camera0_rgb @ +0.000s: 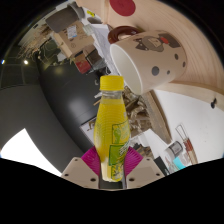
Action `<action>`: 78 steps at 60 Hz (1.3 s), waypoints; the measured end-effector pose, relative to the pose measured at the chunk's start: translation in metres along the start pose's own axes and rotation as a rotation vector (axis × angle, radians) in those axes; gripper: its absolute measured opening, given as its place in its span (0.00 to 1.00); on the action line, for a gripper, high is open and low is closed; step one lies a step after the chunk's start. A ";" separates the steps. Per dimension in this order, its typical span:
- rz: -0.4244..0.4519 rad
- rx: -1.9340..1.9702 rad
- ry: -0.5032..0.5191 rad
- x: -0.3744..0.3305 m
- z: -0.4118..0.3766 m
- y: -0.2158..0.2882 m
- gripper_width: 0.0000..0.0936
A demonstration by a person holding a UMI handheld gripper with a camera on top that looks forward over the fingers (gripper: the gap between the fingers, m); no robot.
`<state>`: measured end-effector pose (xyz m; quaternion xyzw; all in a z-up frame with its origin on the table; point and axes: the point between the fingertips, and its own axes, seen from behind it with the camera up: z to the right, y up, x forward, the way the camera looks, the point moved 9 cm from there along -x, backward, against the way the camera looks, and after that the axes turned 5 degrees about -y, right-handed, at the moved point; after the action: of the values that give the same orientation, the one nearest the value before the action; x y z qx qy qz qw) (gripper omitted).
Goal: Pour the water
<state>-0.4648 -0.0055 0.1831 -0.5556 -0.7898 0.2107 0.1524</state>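
Two grey fingers with their magenta pads point(92, 160) sit closest to the lens, and the gripper point(112, 163) is pinching a small plastic bottle point(112, 128) by its lower body. Both pads press against the bottle's sides, the left one plainly showing and the right one mostly hidden behind the label, so the jaws are closed on it rather than spread.

That bottle holds a yellow liquid, carries a green-and-yellow label and is topped by a yellow cap point(111, 83). It stands roughly in line with the fingers, pointing away from the camera.

Just beyond the cap and a little to its right is a beige cup point(150, 62) dotted with dark spots, lying tilted with its open mouth turned towards the bottle. Cap and cup rim look close, though whether they touch is hard to judge from this angle.

Behind the cup runs a pale wooden surface point(170, 20) with a dark red round object point(123, 7) on it. Off to the right, near a white surface point(195, 115), sits some small clutter including a turquoise item point(177, 160), too small to identify. Left of the bottle lies a broad dark grey surface point(55, 105).
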 end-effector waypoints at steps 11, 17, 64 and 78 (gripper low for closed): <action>-0.019 -0.125 -0.056 -0.001 -0.007 -0.004 0.28; 0.006 -0.380 -0.092 -0.006 -0.026 -0.009 0.28; 0.422 -1.908 -0.656 -0.105 -0.098 0.213 0.28; 0.383 -1.894 -0.773 -0.107 -0.049 0.252 0.29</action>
<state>-0.2002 -0.0245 0.0978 -0.4585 -0.5253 -0.3115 -0.6457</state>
